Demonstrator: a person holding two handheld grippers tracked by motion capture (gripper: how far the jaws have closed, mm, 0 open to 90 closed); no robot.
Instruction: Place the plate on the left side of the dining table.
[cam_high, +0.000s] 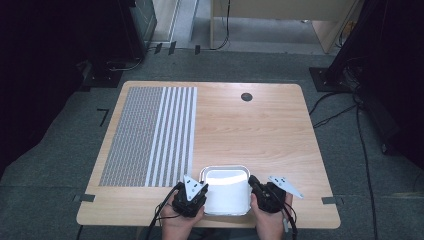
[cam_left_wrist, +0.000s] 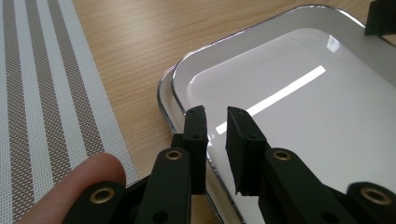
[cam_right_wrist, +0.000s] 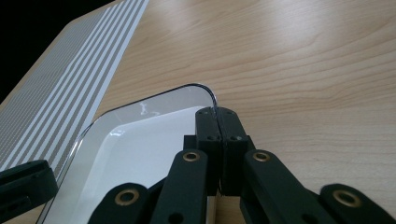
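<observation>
A white tray with a shiny metal rim lies at the near edge of the wooden table. My left gripper is at the tray's left side. In the left gripper view its jaws stand a little apart over the tray's left rim, with a gap between the pads and nothing pressed. My right gripper is at the tray's right side. In the right gripper view its jaws are pressed together on the thin rim of the tray near a far corner.
A grey and white striped woven placemat covers the table's left part, just left of the tray. A small black round grommet sits near the far edge. Bare wood spreads beyond and to the right of the tray. Cables lie on the floor at the right.
</observation>
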